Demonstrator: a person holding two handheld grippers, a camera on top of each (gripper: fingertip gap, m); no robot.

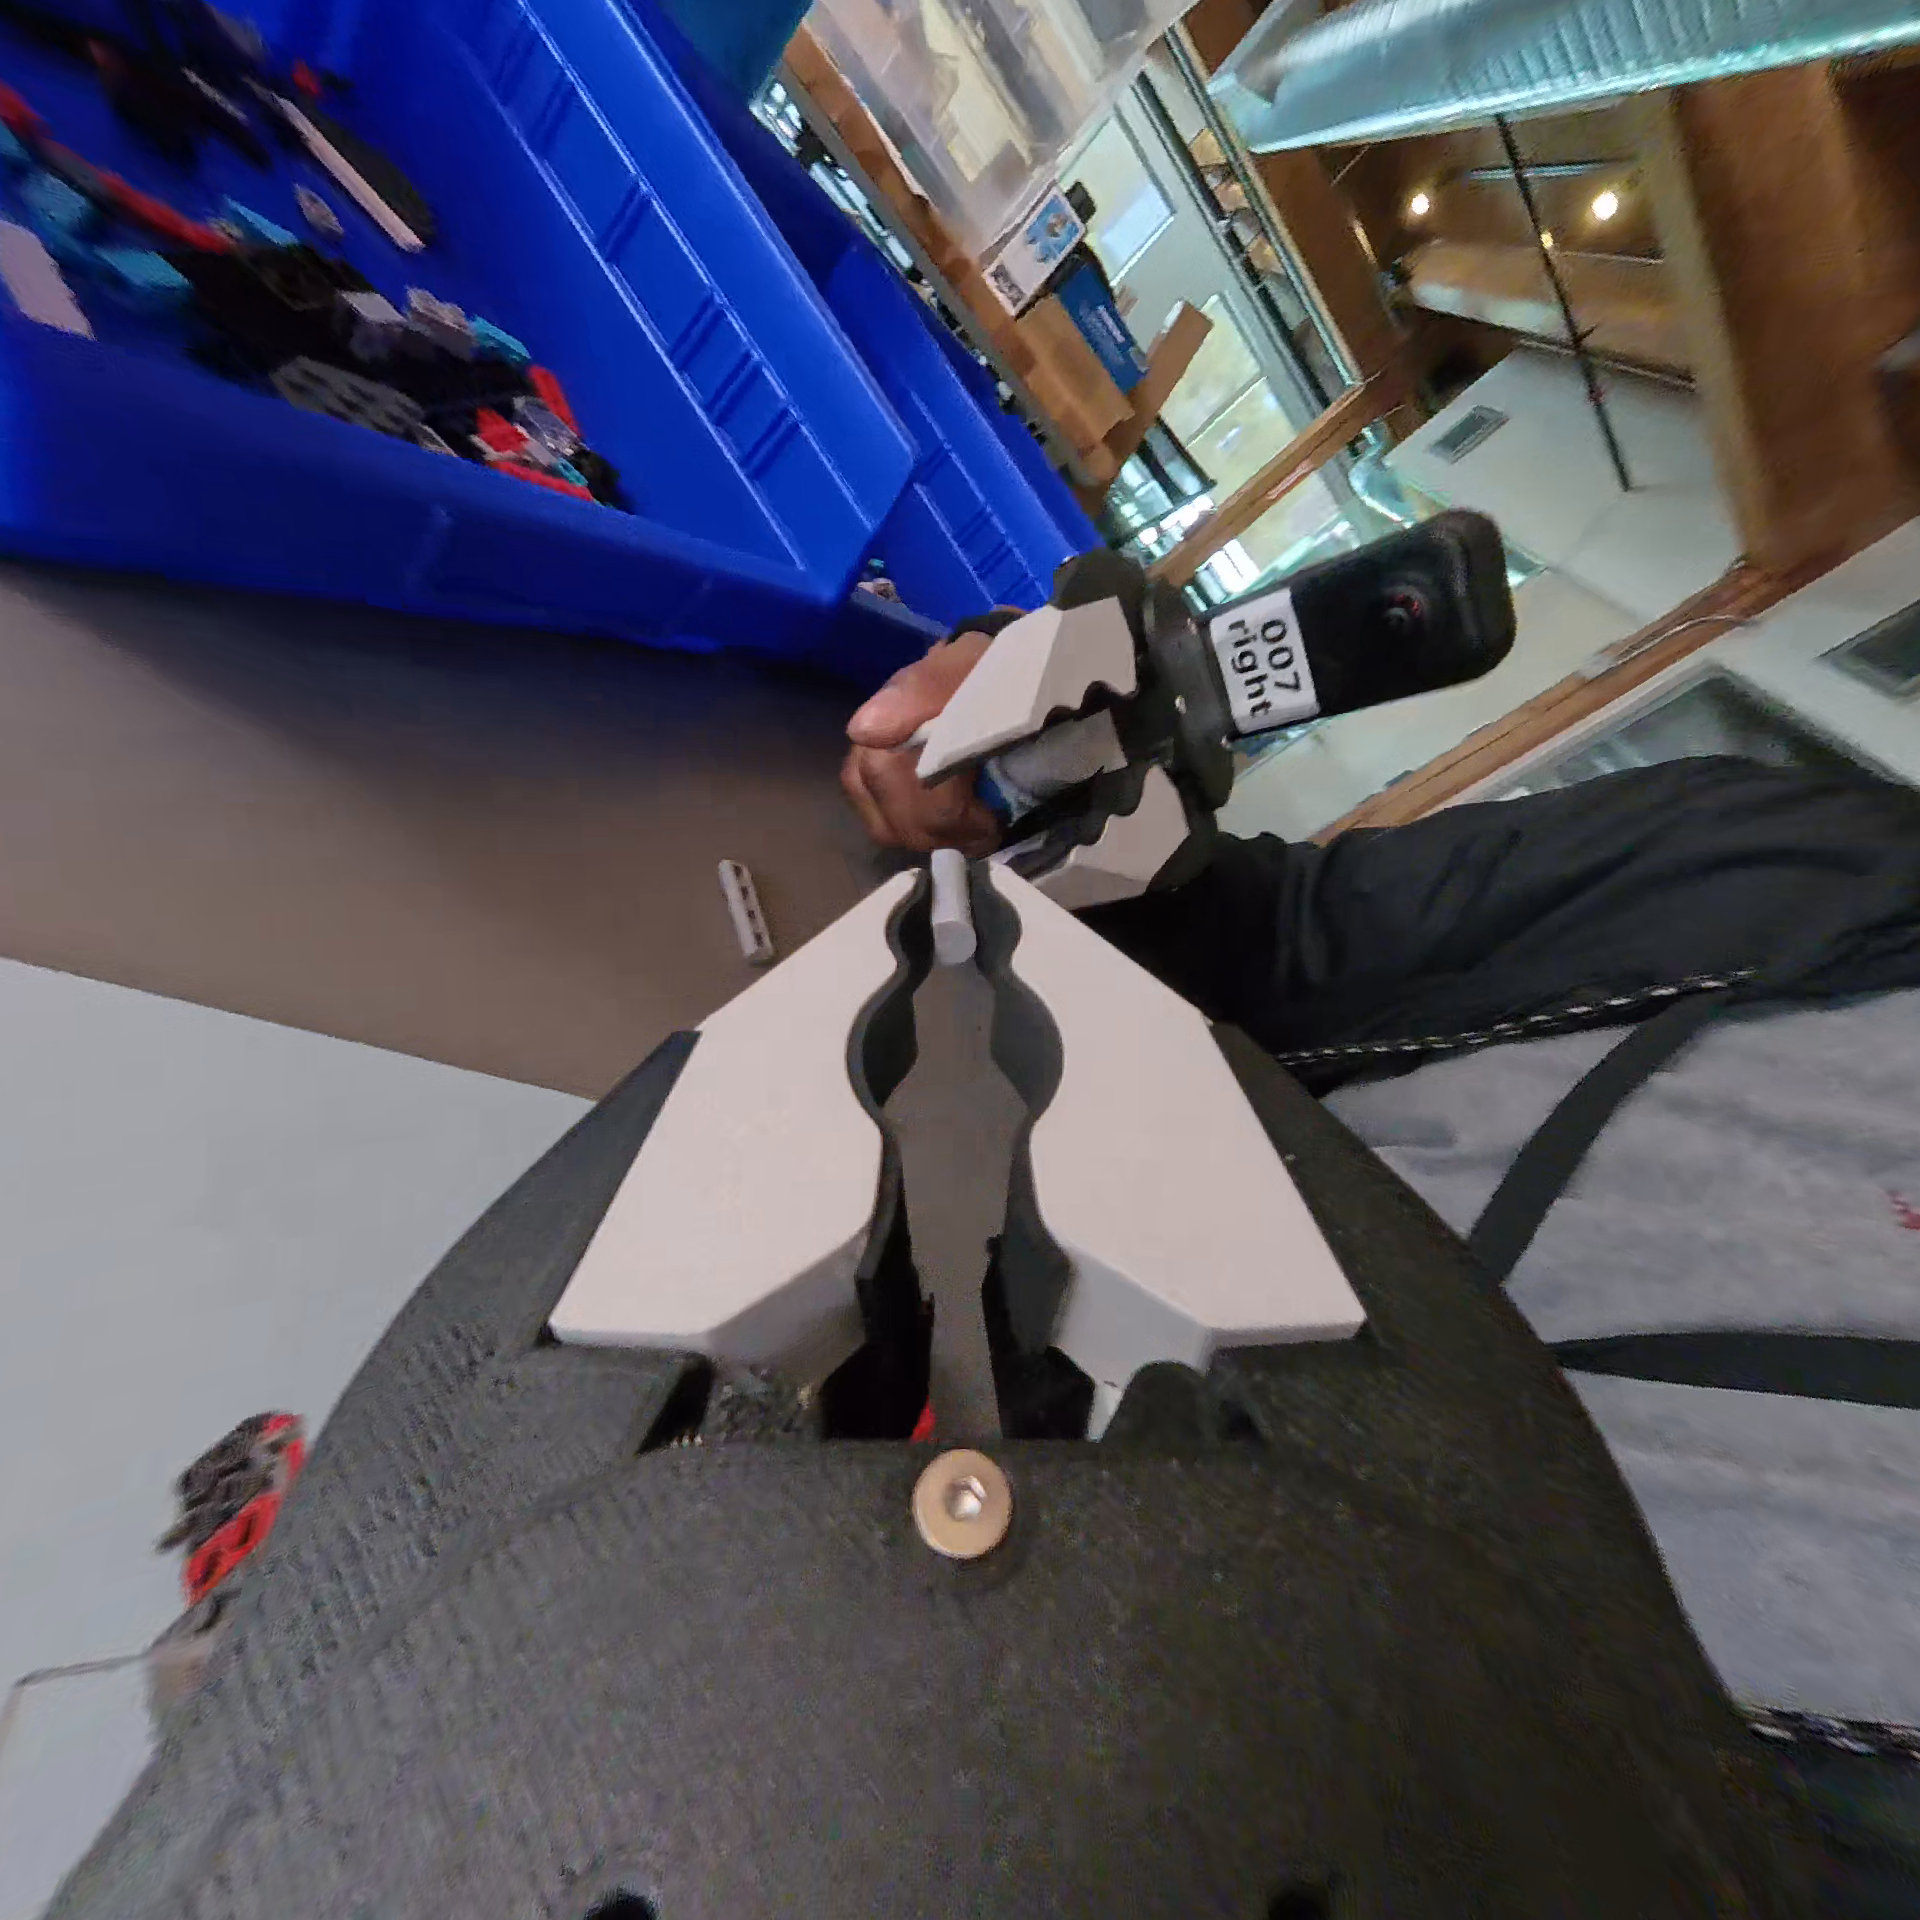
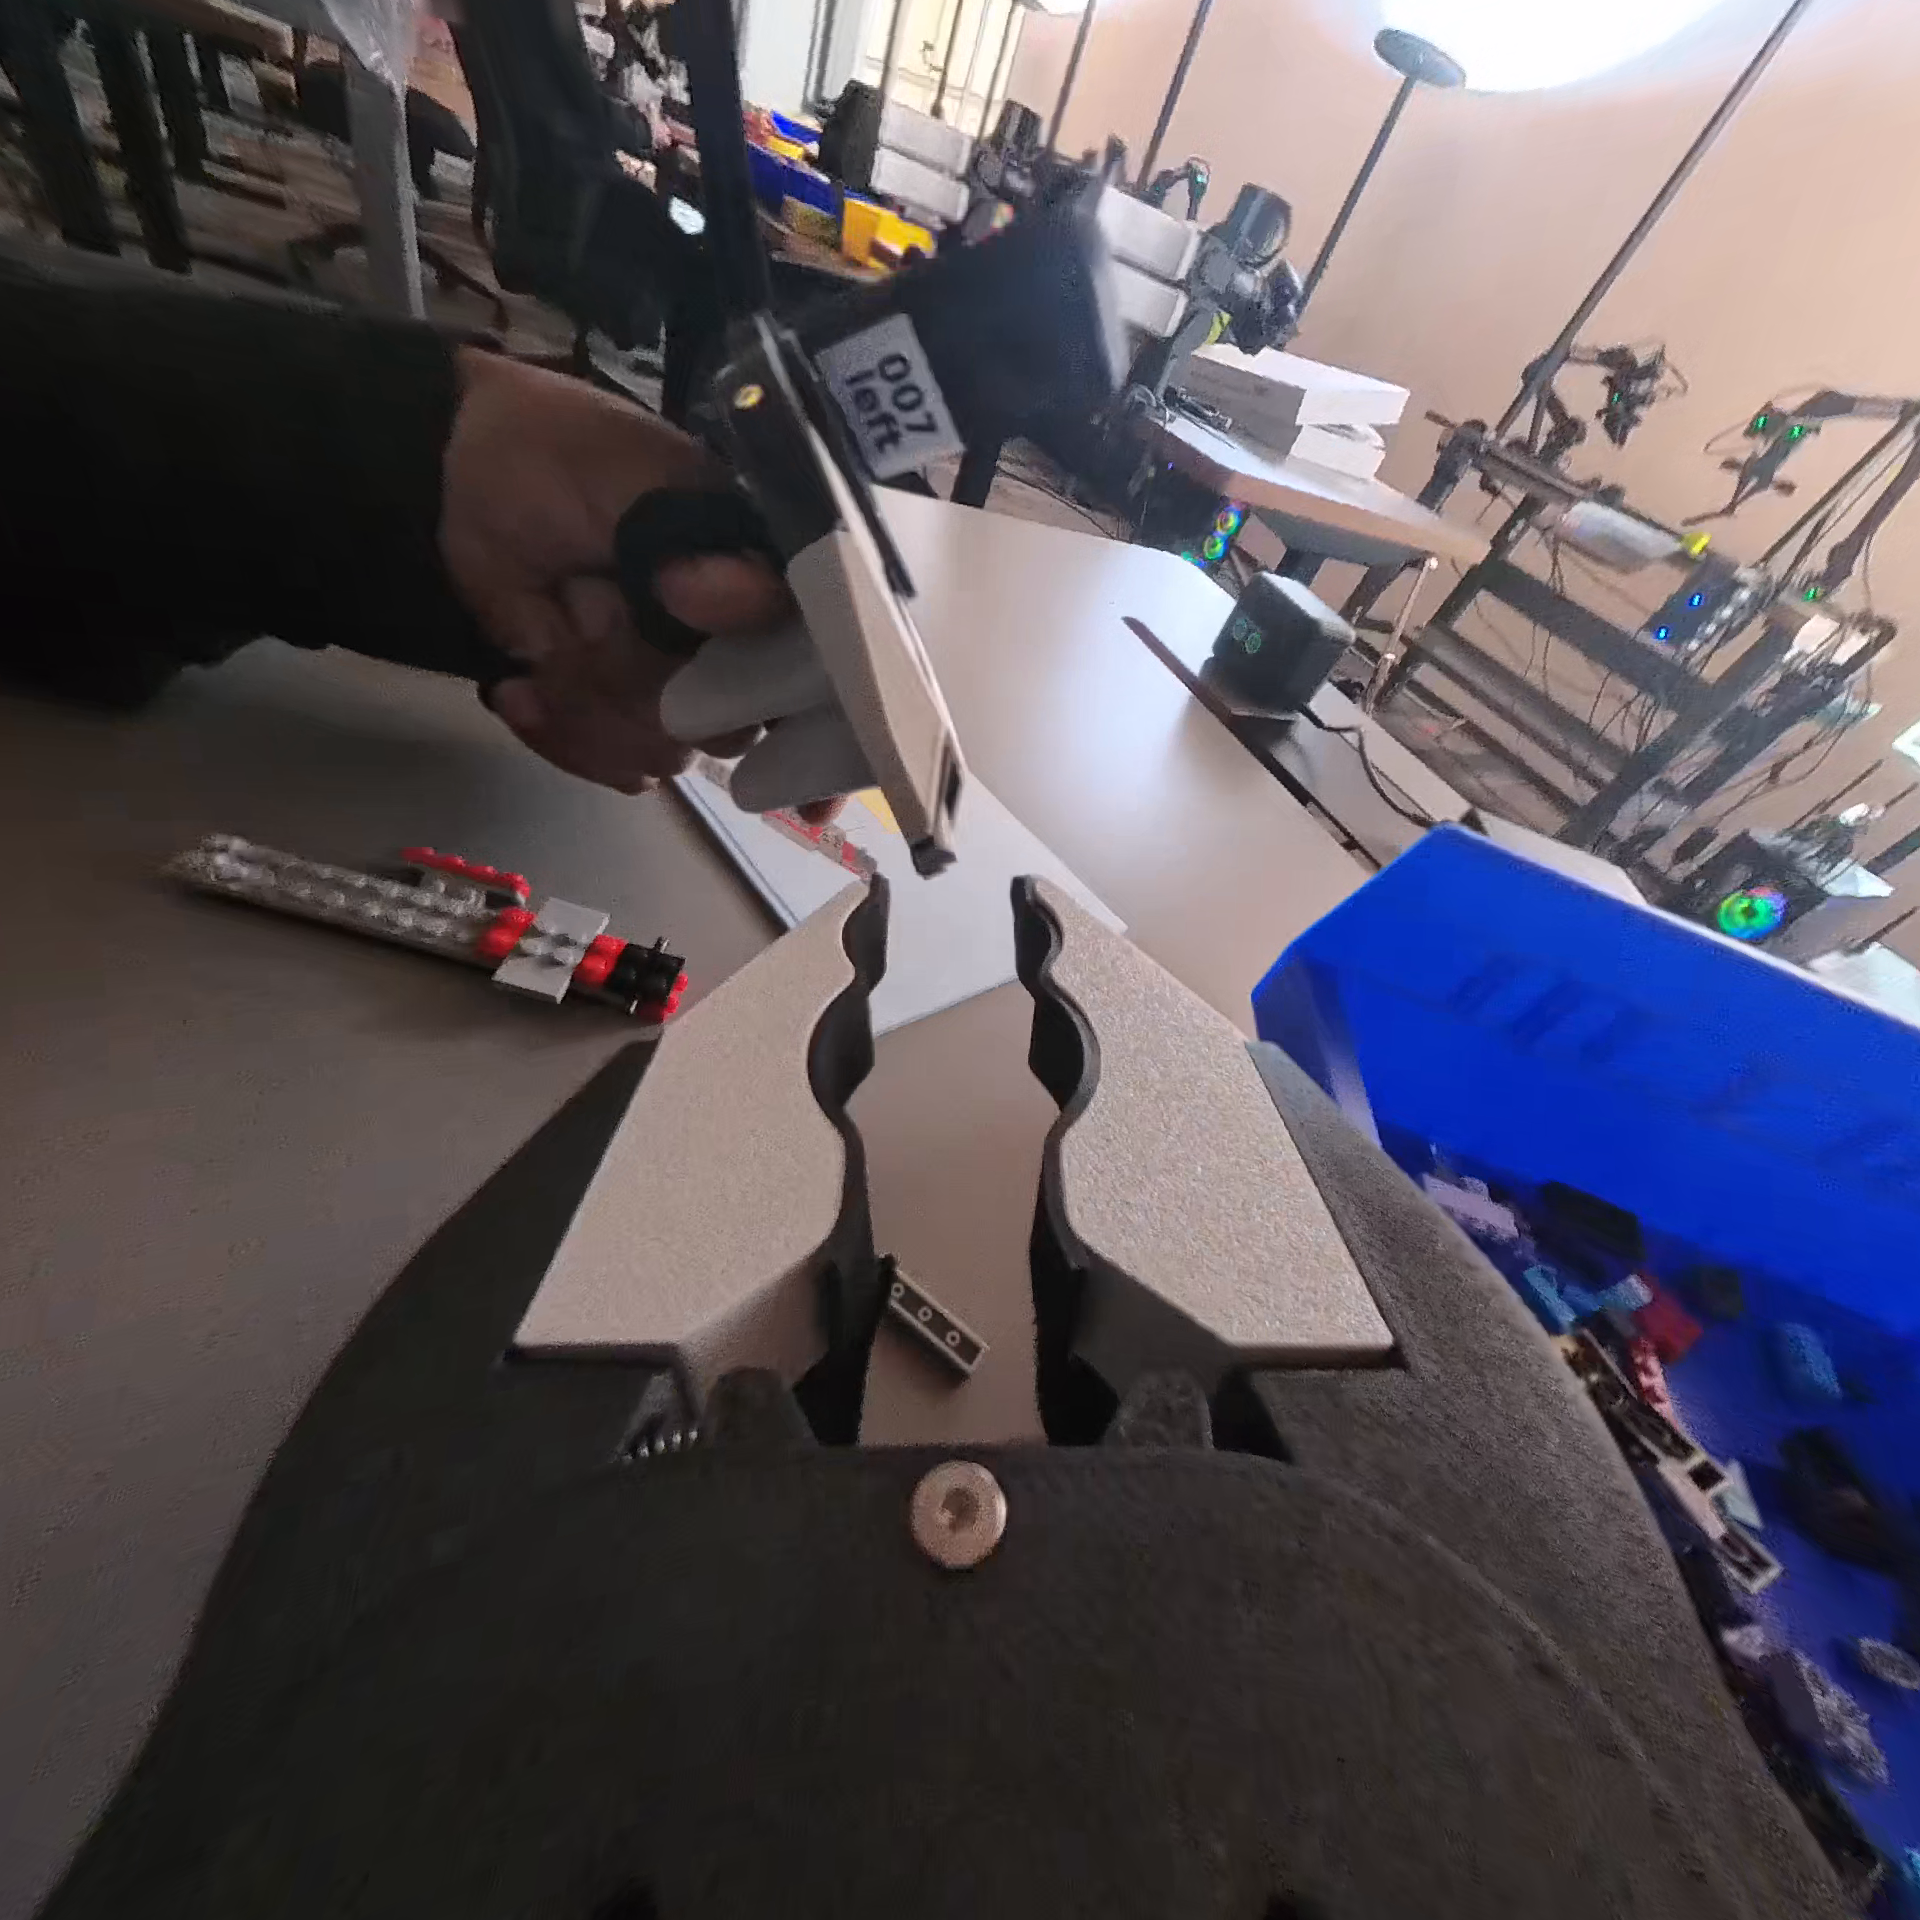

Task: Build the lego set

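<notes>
two tongs [image 2: 948, 894], one blue bin [image 2: 1621, 1039] of loose bricks, one part-built model [image 2: 436, 914], one grey strip [image 2: 935, 1330], one booklet [image 2: 935, 935]

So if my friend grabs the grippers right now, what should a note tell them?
Left gripper: shut on a small grey piece, held in the air.
Right gripper: open, holding nothing.
A grey strip piece lies on the table below the right gripper.
Done: a red, grey and black part-built model on the table.
Left: most pieces are still loose in the blue bin.
</notes>
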